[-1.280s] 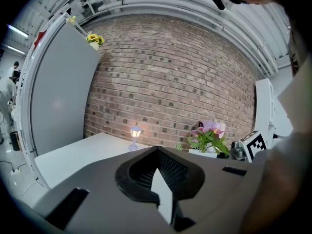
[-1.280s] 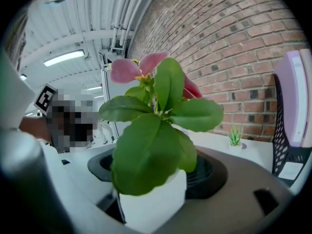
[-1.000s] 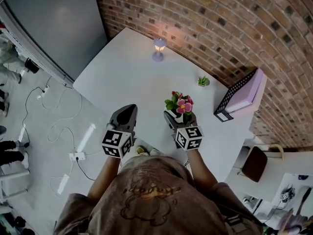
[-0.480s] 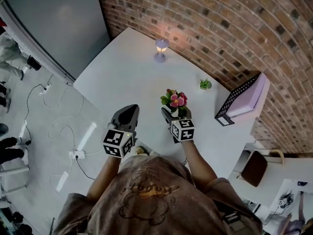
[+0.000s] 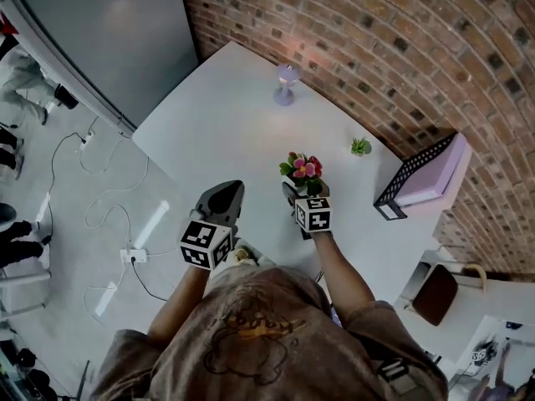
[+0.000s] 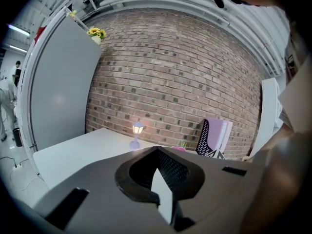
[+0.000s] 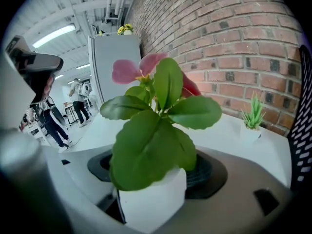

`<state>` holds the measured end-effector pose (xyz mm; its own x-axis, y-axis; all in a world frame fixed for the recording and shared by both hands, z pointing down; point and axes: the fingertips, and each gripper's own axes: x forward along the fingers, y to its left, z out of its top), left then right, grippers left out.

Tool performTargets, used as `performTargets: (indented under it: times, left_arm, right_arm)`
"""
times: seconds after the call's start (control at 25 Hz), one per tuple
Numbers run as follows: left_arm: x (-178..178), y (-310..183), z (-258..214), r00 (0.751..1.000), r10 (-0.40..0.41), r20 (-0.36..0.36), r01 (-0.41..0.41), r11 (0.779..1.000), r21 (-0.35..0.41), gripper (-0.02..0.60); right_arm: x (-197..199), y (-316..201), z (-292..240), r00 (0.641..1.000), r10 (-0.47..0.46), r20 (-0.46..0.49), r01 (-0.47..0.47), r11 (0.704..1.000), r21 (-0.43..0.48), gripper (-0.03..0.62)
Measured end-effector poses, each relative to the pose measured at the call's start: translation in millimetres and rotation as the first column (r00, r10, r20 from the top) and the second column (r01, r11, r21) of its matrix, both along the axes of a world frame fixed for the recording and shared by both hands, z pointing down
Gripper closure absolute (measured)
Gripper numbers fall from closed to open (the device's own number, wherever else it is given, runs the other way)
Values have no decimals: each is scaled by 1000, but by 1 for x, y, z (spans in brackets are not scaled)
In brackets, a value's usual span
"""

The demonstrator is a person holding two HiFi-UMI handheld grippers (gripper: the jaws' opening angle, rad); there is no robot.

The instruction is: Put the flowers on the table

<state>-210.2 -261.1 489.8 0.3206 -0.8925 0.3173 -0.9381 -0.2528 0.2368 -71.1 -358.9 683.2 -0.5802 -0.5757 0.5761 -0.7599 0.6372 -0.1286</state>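
While a person in a brown shirt leans over a white counter (image 5: pixel 226 132) set against a brick wall (image 5: pixel 376 40), the right gripper (image 5: pixel 305 192) holds the flowers (image 5: pixel 303 168), a small plant with pink blooms and broad green leaves in a white pot (image 7: pixel 153 201). Its jaws stand wide and clamp that pot from both sides, as the right gripper view shows, with the leaves rising directly in front of the camera. From the head view the plant sits over the near right part of the counter, close to its front edge; whether the pot's base touches the surface cannot be told.

The left gripper (image 5: pixel 224 200) hangs just beside it, over the counter's near edge, its jaws closed with the tips meeting and nothing between them.

Farther back on the counter stands a small lilac lamp (image 5: pixel 286 84), lit and near the wall. A tiny spiky green plant (image 5: pixel 360 147) sits by the bricks to the right of the flowers, and a black mesh file holder (image 5: pixel 422 178) with a lilac folder rests at the counter's right end.

White cables and a power strip (image 5: pixel 134 256) lie on the grey floor to the left, below a tall grey cabinet (image 5: pixel 109 32) topped with yellow flowers (image 6: pixel 96 32).
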Motion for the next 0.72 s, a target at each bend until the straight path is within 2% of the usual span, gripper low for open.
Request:
performTargets:
  times: [0.36, 0.72]
  left_arm:
    - [-3, 0, 6, 1000, -11, -8, 11, 1000, -14, 566]
    - [-4, -1, 8, 1000, -11, -13, 11, 1000, -26, 566]
  right_arm:
    - [-2, 1, 23, 998, -15, -65, 12, 999, -41, 238]
    - [-4, 0, 23, 998, -8, -67, 6, 999, -38, 235]
